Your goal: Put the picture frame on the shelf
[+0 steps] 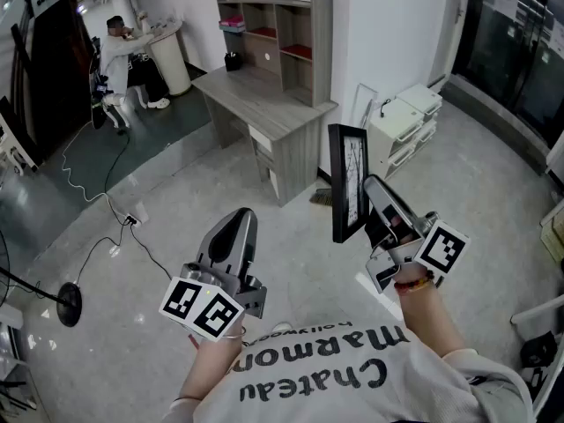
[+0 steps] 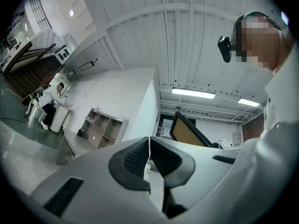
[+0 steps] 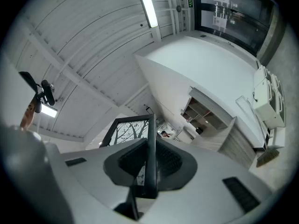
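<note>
Picture frame: a thin black picture frame [image 1: 349, 181] with a tree picture in it. It stands on its edge up in the air, above the floor. It is well apart from the shelf.
How it will feel: I think it is light, flat and stiff. The front may be glass, so a bump could crack it. The black edge looks smooth, so it might slip.
Where to hold it: on the black edge near the bottom, not on the picture. That is where it is pinched now.
Right gripper: the right gripper [image 3: 148, 164] is about half closed. Its two dark pads press on both sides of the frame's edge, so it has the frame.
Left gripper: the left gripper [image 2: 149, 157] has its jaws squeezed together with nothing in them. It is low and to the left of the frame and does not touch it.
Shelf: the wooden shelf [image 1: 280, 35] has open boxes and sits at the back of a desk [image 1: 264, 104] by the white wall. The frame is tall, so I think the top or a big box fits best.
Watch out: only one edge is held, so the frame may tip. The empty gripper could steady it.
Farther off: a white cabinet [image 1: 401, 130], a person [image 1: 119, 55] and cords [image 1: 106, 201] on the floor.
</note>
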Demonstrator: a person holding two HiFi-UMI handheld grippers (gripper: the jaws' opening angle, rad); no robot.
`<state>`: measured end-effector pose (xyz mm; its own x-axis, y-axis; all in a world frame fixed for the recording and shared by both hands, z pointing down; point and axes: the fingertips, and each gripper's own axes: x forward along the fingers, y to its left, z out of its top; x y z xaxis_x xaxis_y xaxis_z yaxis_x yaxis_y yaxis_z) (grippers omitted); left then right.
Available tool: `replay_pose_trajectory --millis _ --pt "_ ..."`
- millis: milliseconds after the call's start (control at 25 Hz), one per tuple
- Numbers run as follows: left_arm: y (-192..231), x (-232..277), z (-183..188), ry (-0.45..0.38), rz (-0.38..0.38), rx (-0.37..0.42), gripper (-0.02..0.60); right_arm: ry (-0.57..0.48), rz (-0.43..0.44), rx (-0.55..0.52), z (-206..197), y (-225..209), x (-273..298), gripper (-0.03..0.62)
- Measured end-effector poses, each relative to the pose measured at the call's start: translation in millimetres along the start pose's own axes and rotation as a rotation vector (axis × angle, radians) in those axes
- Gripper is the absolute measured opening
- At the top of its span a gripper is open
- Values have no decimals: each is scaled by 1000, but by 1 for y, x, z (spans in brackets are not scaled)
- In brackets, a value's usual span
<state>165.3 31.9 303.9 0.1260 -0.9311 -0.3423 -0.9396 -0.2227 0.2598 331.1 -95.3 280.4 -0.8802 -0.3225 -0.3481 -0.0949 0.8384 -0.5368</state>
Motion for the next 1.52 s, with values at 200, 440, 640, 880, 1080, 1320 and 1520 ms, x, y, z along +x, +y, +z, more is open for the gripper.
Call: replay_pose_trajectory --millis 200,440,640,880,1080,1320,1520 --pt "5 -2 0 2 3 10 23 -1 -11 3 -4 -2 2 64" --pt "3 2 4 3 -18 25 23 -9 -15 -21 -1 2 3 64" --pt "61 14 27 -3 -37 25 23 -14 4 -28 -16 3 63 64" --pt "104 15 47 6 -53 45 23 -42 38 -42 -32 10 114 64" --pt "135 13 51 13 -49 81 23 -44 71 -54 -50 13 148 64" --pt "174 19 55 40 -21 76 23 -25 41 -22 -66 -7 185 64" --pt "207 40 60 40 0 80 23 12 -2 -28 -72 -35 217 64"
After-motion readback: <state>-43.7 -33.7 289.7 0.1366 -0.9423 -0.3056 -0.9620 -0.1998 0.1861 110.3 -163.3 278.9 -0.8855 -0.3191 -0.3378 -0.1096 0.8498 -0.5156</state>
